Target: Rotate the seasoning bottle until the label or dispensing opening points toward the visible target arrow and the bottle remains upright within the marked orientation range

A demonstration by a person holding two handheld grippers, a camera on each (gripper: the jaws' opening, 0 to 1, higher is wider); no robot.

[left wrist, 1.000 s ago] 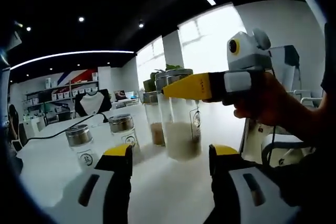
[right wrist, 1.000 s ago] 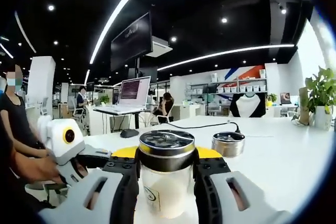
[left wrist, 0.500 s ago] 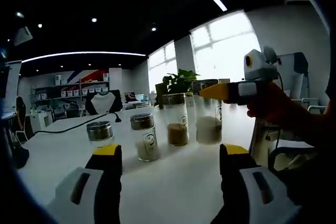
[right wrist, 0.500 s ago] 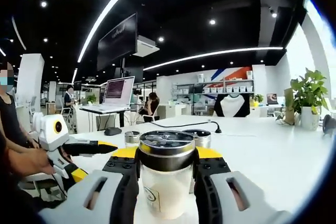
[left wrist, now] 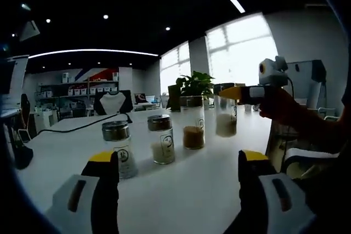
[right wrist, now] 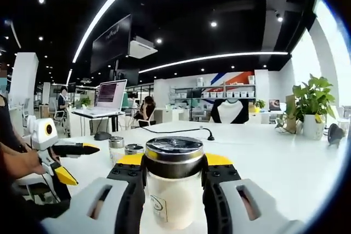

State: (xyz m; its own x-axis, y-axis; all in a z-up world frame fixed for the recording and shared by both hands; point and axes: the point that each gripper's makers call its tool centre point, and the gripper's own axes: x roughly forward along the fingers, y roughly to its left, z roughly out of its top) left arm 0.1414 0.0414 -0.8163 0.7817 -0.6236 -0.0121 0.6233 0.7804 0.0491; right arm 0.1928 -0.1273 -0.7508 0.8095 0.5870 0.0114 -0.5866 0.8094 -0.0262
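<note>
My right hand-held gripper (right wrist: pixel 174 187) is clamped on the seasoning bottle (right wrist: pixel 174 187), which stands upright at the end of the row on the desk (left wrist: pixel 186 184). My left hand-held gripper (left wrist: pixel 178 173) has pulled back from the row; its jaws are apart and hold nothing. The other jars look smaller now. I think this leaves room to turn the bottle. I see no arrow.

4 bottles (left wrist: pixel 192 130) on table (left wrist: pixel 181 190)
</note>
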